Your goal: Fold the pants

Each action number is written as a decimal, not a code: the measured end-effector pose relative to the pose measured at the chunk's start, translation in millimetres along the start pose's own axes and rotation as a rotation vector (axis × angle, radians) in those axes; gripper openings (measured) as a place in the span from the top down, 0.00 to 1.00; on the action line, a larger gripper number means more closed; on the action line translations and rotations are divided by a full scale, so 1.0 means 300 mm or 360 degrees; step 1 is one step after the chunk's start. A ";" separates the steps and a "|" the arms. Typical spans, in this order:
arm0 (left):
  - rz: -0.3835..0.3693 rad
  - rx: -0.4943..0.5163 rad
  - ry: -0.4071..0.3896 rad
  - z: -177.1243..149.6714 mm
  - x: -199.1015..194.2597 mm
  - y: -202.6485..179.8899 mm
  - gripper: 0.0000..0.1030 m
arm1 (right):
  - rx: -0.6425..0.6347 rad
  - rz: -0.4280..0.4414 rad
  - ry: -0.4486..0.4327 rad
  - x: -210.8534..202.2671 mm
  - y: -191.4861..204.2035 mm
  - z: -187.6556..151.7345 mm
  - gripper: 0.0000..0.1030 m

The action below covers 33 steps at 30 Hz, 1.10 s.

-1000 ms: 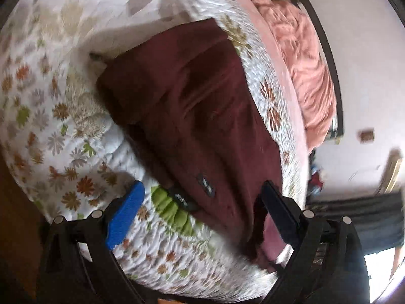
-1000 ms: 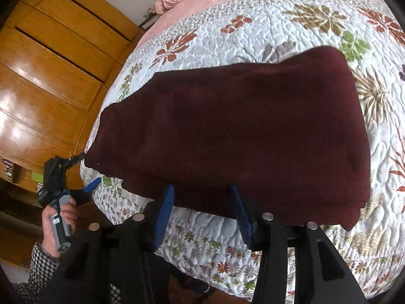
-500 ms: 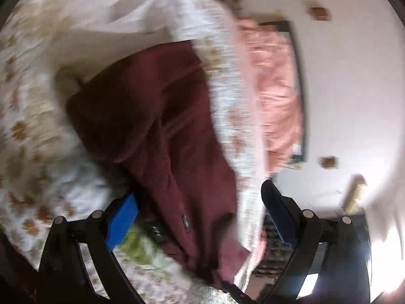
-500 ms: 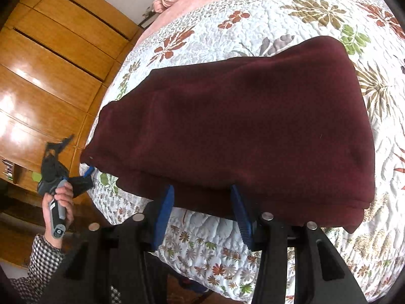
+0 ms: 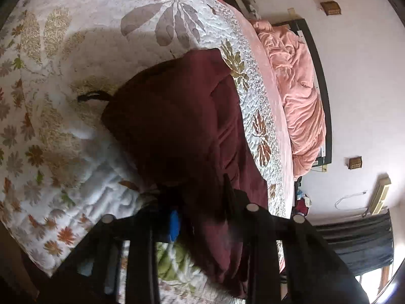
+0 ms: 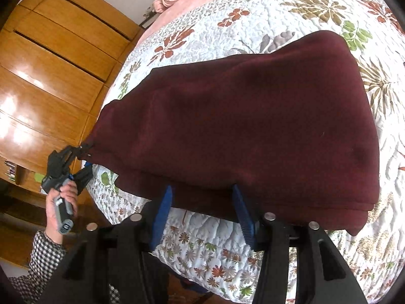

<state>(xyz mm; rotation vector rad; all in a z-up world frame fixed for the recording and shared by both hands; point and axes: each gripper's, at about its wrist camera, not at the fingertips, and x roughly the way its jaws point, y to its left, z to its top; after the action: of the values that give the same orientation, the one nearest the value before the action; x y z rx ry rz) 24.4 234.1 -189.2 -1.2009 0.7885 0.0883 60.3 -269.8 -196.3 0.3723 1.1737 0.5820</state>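
Item: one pair of maroon pants [image 6: 248, 131], folded into a thick slab of several layers, lay on the floral quilt [image 6: 278, 7] of a bed, close to the near edge. In the left wrist view the same pants [image 5: 182, 126] showed a dark drawstring [image 5: 93, 97] trailing from the far end onto the quilt. The near corner was bunched and raised off the quilt.

Left gripper [image 5: 200, 217]: its jaws had just been closing, and they stood clamped on the near corner of the pants, with maroon fabric filling the gap between the blue pad [image 5: 174, 224] and the opposite black finger. In the right wrist view the left gripper [image 6: 84, 152] sat at the left corner of the garment, held by a hand [image 6: 62, 202] with a checked sleeve [image 6: 38, 258].

Right gripper [image 6: 202, 212]: its jaws had just been opening slightly. The two blue pads [image 6: 162, 212] stood apart at the near long edge of the pants, where the lower edge of the stack lay between them. Whether the pads pressed on the cloth could not be told; a gap seemed to show.

Surroundings: a pink blanket [image 5: 301, 106] lay crumpled at the head of the bed, against a dark headboard [image 5: 321, 81]. A wooden wardrobe [image 6: 50, 63] stood beside the bed, and a white wall [image 5: 359, 76] carried small fittings.
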 end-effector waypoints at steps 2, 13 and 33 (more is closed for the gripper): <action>-0.0018 -0.0049 0.0002 -0.002 -0.003 0.031 0.75 | -0.0009 -0.0001 -0.0003 0.001 0.004 -0.004 0.47; -0.0201 0.0124 -0.0121 -0.053 -0.079 -0.085 0.82 | -0.0006 0.0004 -0.0007 -0.004 0.007 -0.006 0.47; -0.0251 0.1039 -0.0053 -0.312 -0.078 -0.535 0.82 | 0.0103 -0.0028 -0.0236 -0.166 -0.050 0.022 0.45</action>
<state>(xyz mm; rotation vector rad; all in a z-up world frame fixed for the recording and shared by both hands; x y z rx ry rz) 34.2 99.0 -59.9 -0.6337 0.6197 -0.2626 56.7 -311.6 -164.8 0.4522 1.0542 0.4935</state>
